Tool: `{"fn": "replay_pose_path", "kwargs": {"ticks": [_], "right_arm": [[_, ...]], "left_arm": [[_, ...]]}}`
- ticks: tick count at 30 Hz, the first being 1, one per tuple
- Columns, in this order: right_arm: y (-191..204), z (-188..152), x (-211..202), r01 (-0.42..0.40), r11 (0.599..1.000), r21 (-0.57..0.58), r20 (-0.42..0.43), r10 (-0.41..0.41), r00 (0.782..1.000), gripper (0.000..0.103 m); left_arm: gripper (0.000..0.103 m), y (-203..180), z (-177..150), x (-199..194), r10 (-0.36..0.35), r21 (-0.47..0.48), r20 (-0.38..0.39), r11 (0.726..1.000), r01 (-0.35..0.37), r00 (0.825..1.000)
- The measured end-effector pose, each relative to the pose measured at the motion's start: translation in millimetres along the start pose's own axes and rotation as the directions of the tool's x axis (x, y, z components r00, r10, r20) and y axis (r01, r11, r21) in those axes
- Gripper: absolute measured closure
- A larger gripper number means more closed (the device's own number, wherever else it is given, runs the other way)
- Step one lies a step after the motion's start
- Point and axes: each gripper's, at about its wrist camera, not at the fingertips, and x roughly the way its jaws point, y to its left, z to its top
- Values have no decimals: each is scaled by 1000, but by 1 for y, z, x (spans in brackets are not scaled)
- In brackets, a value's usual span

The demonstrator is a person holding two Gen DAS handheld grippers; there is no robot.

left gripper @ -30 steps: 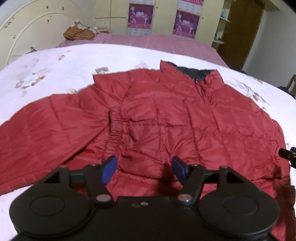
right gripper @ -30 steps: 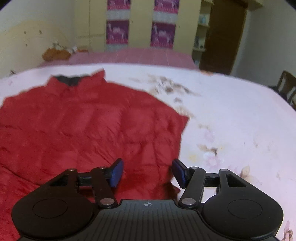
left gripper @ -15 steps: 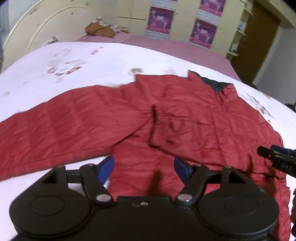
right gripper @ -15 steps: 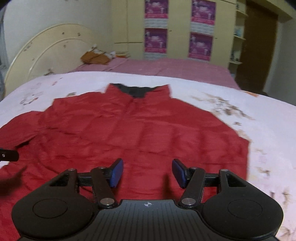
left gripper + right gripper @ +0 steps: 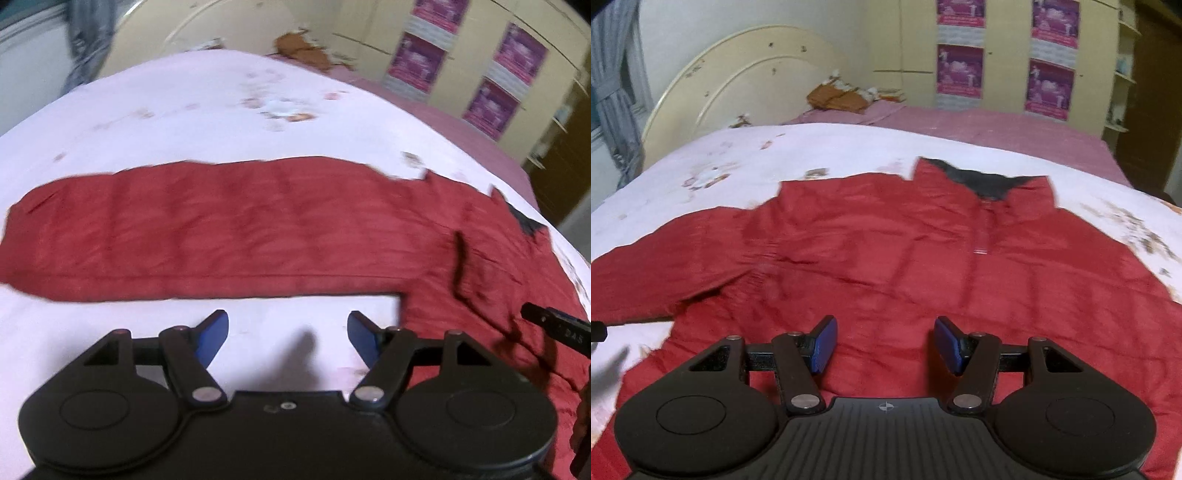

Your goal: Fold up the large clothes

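A red quilted jacket [image 5: 886, 254] with a dark collar [image 5: 982, 181] lies flat on the white bed. Its left sleeve [image 5: 207, 229] stretches straight out to the left in the left wrist view. My left gripper [image 5: 288, 339] is open and empty over bare sheet just below the sleeve, left of the jacket's body. My right gripper [image 5: 884, 343] is open and empty over the jacket's lower middle. The right gripper's tip shows at the right edge of the left wrist view [image 5: 554, 325].
The white flowered bedspread [image 5: 738, 162] covers the bed. A cream headboard [image 5: 746, 81] stands at the back left with a brown bundle [image 5: 838, 98] beside it. Cupboards with purple posters [image 5: 960, 70] line the far wall. A grey curtain [image 5: 613, 92] hangs at left.
Both grippers have swung left. The left one has moved off the jacket's body to the sheet below the sleeve; the right one has moved from the jacket's right edge to its middle.
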Motion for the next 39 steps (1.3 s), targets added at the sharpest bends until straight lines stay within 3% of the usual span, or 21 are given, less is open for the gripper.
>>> {"fn": "replay_pose_path", "kwargs": {"ticks": [11, 16, 19, 23, 25, 28, 30, 32, 35, 39], "right_arm": [[24, 15, 23, 35, 999, -11, 16, -35, 999, 45], [23, 7, 44, 65, 997, -37, -46, -67, 997, 45], [25, 7, 47, 70, 995, -65, -52, -74, 996, 45], [23, 11, 37, 89, 994, -58, 3, -89, 996, 45], [23, 8, 43, 80, 995, -65, -32, -82, 996, 45], [23, 4, 49, 78, 995, -62, -38, -81, 996, 45], [23, 4, 50, 81, 995, -64, -38, -83, 996, 45], [23, 4, 49, 79, 995, -63, -39, -82, 996, 45], [20, 5, 43, 77, 997, -32, -11, -77, 997, 45], [20, 1, 52, 71, 996, -46, -37, -73, 997, 45]], "left_arm": [[33, 76, 5, -4, 59, -195, 6, 979, -57, 998], [33, 113, 1, -2, 37, -341, 21, 940, -28, 999], [24, 126, 4, 3, -13, -403, 64, 914, 38, 998], [24, 134, 10, 9, -15, -472, 112, 879, 66, 994], [28, 138, 11, 12, -3, -497, 149, 864, 78, 989], [54, 142, 11, 16, 37, -522, 193, 850, 71, 980], [77, 147, 10, 18, 61, -553, 208, 831, 66, 976], [86, 150, 11, 20, 68, -566, 214, 822, 67, 974], [92, 147, 15, 17, 68, -544, 232, 836, 71, 970], [93, 127, 25, -2, 35, -447, 291, 889, 104, 956]]}}
